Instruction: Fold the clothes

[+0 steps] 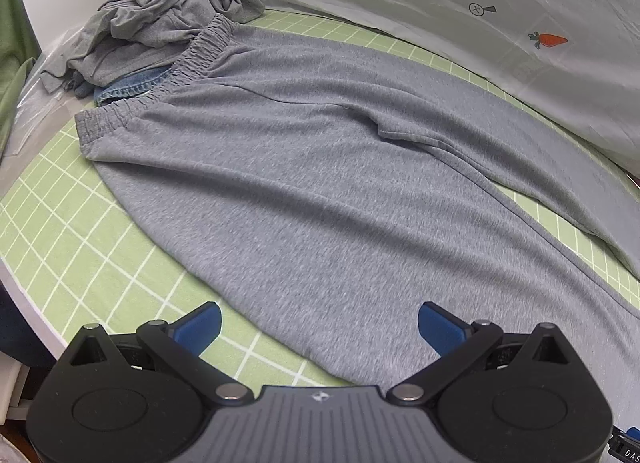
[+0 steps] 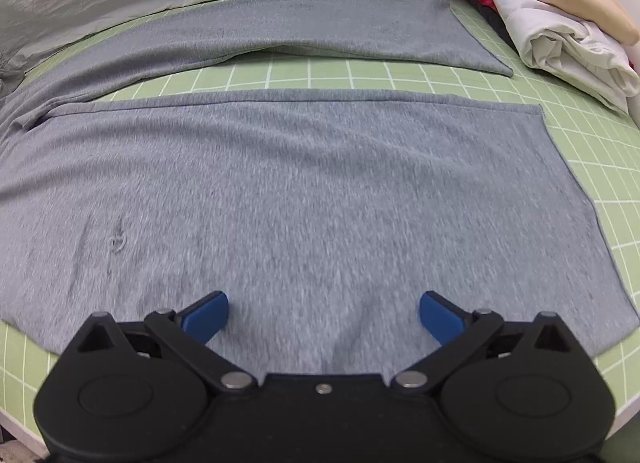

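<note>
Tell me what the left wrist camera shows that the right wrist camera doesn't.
Only the left wrist view: the elastic waistband and a crumpled grey clothes pile on folded blue denim. Only the right wrist view: both leg hems and rolled white and beige fabric. Both: the flat grey knit trousers, the green grid sheet and open jaws.

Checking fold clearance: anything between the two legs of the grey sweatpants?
Nothing; only bare green grid mat shows between the legs of the grey sweatpants, seen in the right wrist view.
</note>
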`<state>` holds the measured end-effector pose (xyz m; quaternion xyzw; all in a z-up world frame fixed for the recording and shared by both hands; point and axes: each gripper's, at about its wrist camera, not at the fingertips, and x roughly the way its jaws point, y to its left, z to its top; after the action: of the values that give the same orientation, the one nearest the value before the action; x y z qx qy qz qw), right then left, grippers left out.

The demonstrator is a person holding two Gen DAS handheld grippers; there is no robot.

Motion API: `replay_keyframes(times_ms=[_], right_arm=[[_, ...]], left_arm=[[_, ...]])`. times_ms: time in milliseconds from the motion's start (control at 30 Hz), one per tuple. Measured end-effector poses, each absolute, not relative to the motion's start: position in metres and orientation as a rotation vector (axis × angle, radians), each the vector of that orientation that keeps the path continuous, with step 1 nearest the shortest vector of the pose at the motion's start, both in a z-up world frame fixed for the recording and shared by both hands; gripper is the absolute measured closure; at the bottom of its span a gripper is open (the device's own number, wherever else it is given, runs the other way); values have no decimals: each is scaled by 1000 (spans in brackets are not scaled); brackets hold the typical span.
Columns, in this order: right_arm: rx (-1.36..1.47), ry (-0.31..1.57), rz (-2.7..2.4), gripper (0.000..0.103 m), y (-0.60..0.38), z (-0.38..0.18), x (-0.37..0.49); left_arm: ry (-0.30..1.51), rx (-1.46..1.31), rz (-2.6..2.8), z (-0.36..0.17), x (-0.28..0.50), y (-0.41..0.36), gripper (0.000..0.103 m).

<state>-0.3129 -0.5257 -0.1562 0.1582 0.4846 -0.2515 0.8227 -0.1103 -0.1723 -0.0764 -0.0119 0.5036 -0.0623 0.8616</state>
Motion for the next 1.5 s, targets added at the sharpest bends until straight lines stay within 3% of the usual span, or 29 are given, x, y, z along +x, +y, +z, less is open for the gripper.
replay_keyframes(times_ms=[367,767,1500], right_arm=[[550,960,-799,0,-541,-156,-370],[638,975,-944,0,-540,-159,-348],[912,940,-1315,0,-558,-161,-308]], left_arm=[[1055,-46,-127,-77,-136,-157,0],[1017,-74,-117,-69,-126,-135,0],[1089,-189,100,-109,50,-13,0]])
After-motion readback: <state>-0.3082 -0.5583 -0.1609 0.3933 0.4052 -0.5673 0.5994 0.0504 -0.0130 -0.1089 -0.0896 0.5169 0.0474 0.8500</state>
